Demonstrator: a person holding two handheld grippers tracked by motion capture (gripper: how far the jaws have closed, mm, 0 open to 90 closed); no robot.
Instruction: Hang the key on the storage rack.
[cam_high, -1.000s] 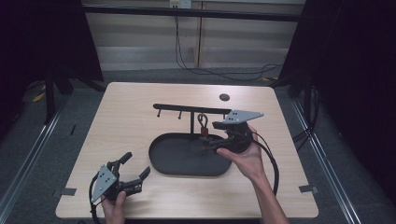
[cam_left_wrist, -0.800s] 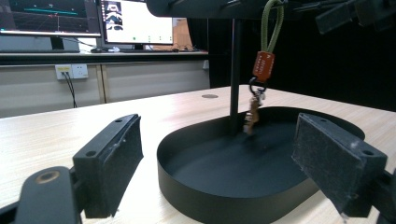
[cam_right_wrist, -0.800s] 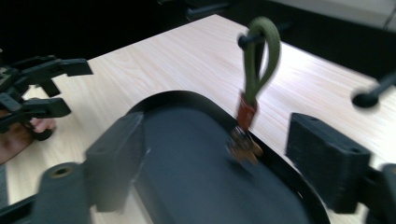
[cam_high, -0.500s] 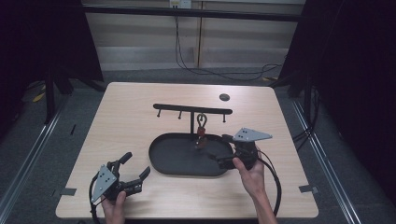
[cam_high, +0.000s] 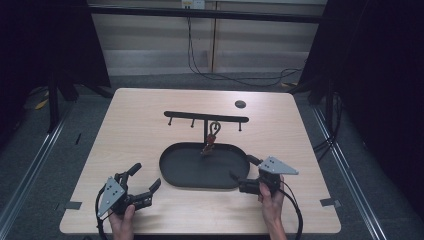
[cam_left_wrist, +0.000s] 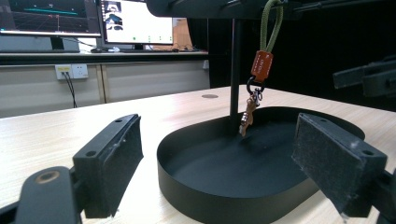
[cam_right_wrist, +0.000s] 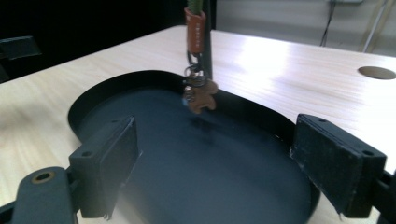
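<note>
On the pale wooden table (cam_high: 150, 120) stands a black oval tray (cam_high: 185, 170) with its long axis running left to right across the high view. From the back of the tray a thin post rises to a black hook rail (cam_high: 206, 117), which also runs left to right, parallel to the tray's long axis. A keychain (cam_high: 212, 136) hangs from the rail just beside the post: an olive cord loop at the top, an orange-brown leather tag below it, then a metal clasp and a small brown charm. Its long axis is vertical, and the charm at the low end points down into the tray, just above the tray floor near the back wall.

The left gripper (cam_high: 142, 184) sits at the near left corner of the table, held in a hand, jaws spread wide and empty, aimed toward the tray. The right gripper (cam_high: 244, 169) is held at the tray's near right end, jaws likewise apart with nothing between them, pointing across the tray toward the keychain. A small dark round hole (cam_high: 240, 104) marks the tabletop behind the rail.
</note>
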